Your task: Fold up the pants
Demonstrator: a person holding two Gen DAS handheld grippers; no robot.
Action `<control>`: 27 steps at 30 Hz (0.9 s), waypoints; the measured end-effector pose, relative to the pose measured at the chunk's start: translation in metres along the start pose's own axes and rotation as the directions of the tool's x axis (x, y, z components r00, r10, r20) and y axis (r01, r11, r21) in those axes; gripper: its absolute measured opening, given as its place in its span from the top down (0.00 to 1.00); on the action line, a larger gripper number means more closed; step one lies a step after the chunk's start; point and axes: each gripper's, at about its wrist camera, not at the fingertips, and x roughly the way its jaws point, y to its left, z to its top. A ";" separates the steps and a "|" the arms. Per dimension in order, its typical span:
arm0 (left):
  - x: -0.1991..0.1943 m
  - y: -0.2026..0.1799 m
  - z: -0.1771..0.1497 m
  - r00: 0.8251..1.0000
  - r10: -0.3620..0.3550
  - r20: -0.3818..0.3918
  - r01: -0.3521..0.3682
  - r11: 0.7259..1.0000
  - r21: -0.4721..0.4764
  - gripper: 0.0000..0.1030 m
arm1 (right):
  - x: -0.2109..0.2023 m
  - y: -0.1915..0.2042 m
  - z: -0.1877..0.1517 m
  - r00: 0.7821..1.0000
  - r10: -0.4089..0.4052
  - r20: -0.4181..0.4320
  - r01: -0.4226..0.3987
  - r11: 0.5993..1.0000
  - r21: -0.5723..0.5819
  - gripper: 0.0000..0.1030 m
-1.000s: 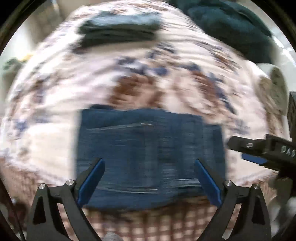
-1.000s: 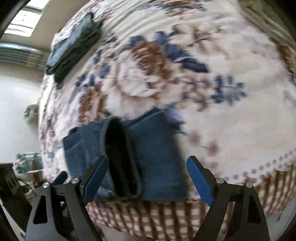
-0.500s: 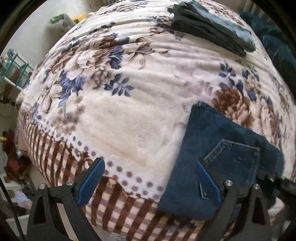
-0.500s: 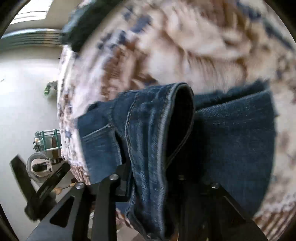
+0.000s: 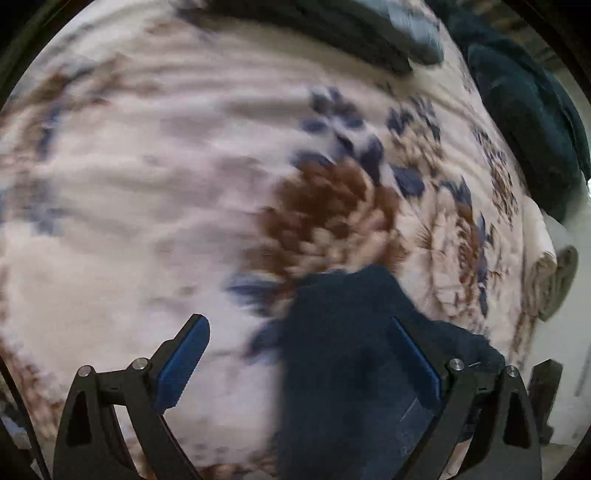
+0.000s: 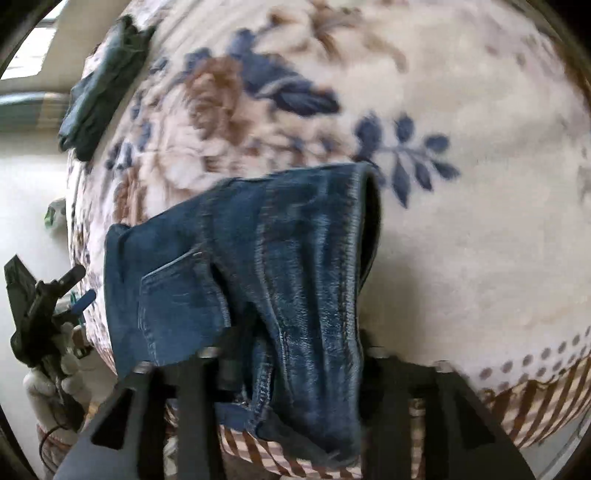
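Note:
The folded blue jeans (image 6: 258, 266) lie at the near edge of a bed with a floral blanket (image 6: 461, 240). My right gripper (image 6: 291, 354) is shut on the jeans' near folded edge, and denim drapes over its fingers. In the left wrist view the jeans (image 5: 343, 362) are a dark blurred mass at lower right. My left gripper (image 5: 299, 358) is open, its right finger (image 5: 417, 362) over the jeans and its left finger (image 5: 184, 358) over bare blanket. The left gripper also shows at the left edge of the right wrist view (image 6: 44, 306).
A folded dark green garment (image 6: 99, 88) lies at the far side of the bed; it also shows in the left wrist view (image 5: 332, 26). A dark teal blanket pile (image 5: 528, 99) sits at the far right. The blanket's checked border (image 6: 535, 402) hangs over the near bed edge.
My right gripper closed on the jeans' folded edge and holds it. My left gripper stayed open and swung back towards the jeans; both views are motion-blurred.

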 end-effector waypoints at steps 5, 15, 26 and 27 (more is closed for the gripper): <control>0.055 -0.001 0.015 0.987 -0.047 -0.155 0.035 0.997 -0.076 0.05 | -0.029 -0.025 -0.020 0.996 0.041 0.083 -0.048 0.995 0.088 0.19; 0.057 0.016 0.029 0.965 -0.232 -0.121 0.227 0.973 -0.050 0.56 | -0.002 -0.072 -0.070 0.988 0.126 0.087 -0.146 0.949 0.281 0.60; -0.007 0.023 -0.046 0.947 -0.303 -0.103 0.297 0.952 -0.074 0.21 | -0.011 -0.054 -0.088 0.978 0.190 0.084 -0.207 0.921 0.329 0.23; -0.001 0.019 -0.060 0.943 -0.303 -0.137 0.296 0.952 -0.073 0.21 | 0.002 -0.058 -0.090 0.974 0.219 0.066 -0.228 0.907 0.355 0.23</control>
